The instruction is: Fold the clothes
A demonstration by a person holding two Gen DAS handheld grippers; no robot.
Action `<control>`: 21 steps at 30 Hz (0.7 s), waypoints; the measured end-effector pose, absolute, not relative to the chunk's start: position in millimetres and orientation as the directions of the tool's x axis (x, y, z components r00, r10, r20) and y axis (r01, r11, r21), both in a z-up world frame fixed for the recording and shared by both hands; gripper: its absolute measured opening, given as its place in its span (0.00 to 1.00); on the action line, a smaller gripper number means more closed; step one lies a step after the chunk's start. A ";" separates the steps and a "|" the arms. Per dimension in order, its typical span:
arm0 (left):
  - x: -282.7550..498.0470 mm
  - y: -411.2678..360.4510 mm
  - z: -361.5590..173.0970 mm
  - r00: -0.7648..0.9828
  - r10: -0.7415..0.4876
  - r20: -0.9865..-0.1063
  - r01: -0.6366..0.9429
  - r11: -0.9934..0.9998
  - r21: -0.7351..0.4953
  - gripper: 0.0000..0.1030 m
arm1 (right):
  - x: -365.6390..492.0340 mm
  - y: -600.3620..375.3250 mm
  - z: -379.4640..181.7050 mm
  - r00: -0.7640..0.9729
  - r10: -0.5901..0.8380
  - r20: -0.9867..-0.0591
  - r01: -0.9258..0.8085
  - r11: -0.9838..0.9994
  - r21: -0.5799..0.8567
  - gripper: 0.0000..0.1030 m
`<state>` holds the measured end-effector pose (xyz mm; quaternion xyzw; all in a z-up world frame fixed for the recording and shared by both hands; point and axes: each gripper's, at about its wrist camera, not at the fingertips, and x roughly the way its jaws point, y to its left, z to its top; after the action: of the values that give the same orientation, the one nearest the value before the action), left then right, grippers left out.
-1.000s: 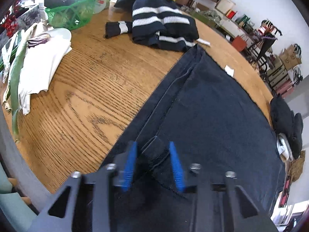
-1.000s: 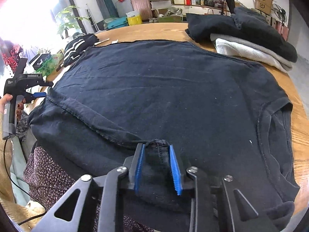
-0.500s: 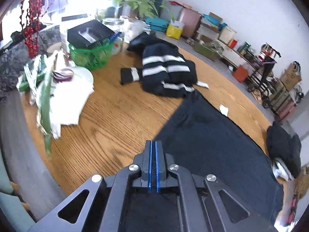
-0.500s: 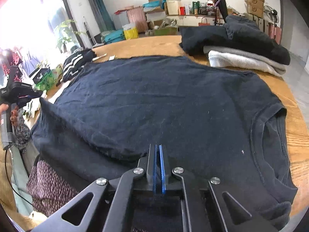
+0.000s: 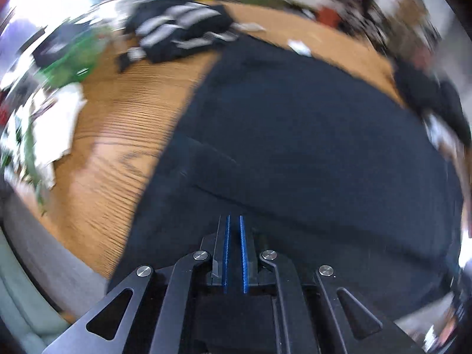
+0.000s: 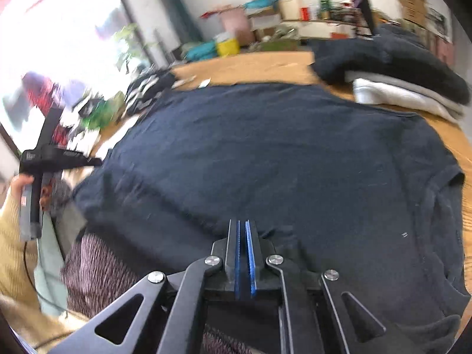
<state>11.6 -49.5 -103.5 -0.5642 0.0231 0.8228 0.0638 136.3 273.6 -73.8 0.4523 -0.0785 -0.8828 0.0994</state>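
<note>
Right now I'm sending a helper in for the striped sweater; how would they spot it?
Start at the wooden table and the big dark T-shirt spread flat on it. Just past the shirt's far corner, beside the green basket, lies the striped sweater. It is the only garment with white bands; the other clothes are plain.

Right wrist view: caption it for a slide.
Right gripper clamps the near edge of a dark T-shirt spread on a wooden table.
</note>
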 end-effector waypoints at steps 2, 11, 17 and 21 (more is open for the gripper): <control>15.3 -36.7 -109.9 -0.332 0.066 -0.941 -0.182 -0.983 -0.005 0.07 | 135.9 266.4 -81.0 -0.544 -0.246 -0.802 0.117 -0.969 0.218 0.08; -5.4 -45.0 -108.2 -0.444 -0.050 -0.895 -0.042 -0.996 0.076 0.07 | 107.0 263.8 -100.6 -0.525 -0.155 -0.837 0.036 -0.986 0.161 0.05; 0.5 -45.9 -104.1 -0.546 -0.092 -0.832 0.004 -0.994 0.108 0.07 | 102.1 254.7 -99.2 -0.532 -0.101 -0.841 0.002 -0.993 0.118 0.18; 29.6 -17.4 -88.6 -0.454 0.300 -0.839 -0.317 -0.934 -0.163 0.07 | 112.0 239.1 -89.6 -0.548 -0.148 -0.823 0.085 -0.989 0.121 0.27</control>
<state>29.6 -17.4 -88.6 -0.4901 0.0086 0.8526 0.1810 112.0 239.1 -89.6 0.4708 -0.0333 -0.8791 0.0661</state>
